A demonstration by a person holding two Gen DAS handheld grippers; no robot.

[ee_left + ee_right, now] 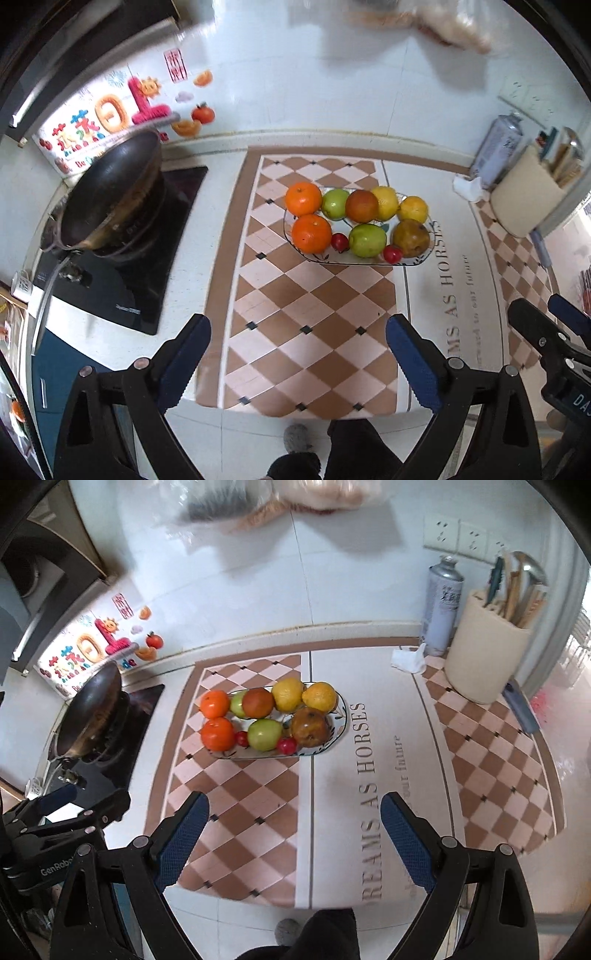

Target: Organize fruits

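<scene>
An oval glass plate (421,261) (341,722) lies on the checkered mat and carries the fruit in two rows: two oranges (312,233) (218,733), two green apples (367,240) (264,734), a dark red-orange fruit (362,206), two yellow lemons (412,209) (320,697), a brown pear (410,238) (309,726) and two small red fruits (392,254) (286,745). My left gripper (298,341) hangs open above the mat, well short of the plate, nothing between its fingers. My right gripper (295,819) is also open and holds nothing, high above the mat.
A dark wok (110,192) (90,709) stands on the black hob at the left. At the back right are a grey spray can (443,602), a beige utensil holder (487,653) and a crumpled white tissue (410,659). Plastic bags hang on the tiled wall.
</scene>
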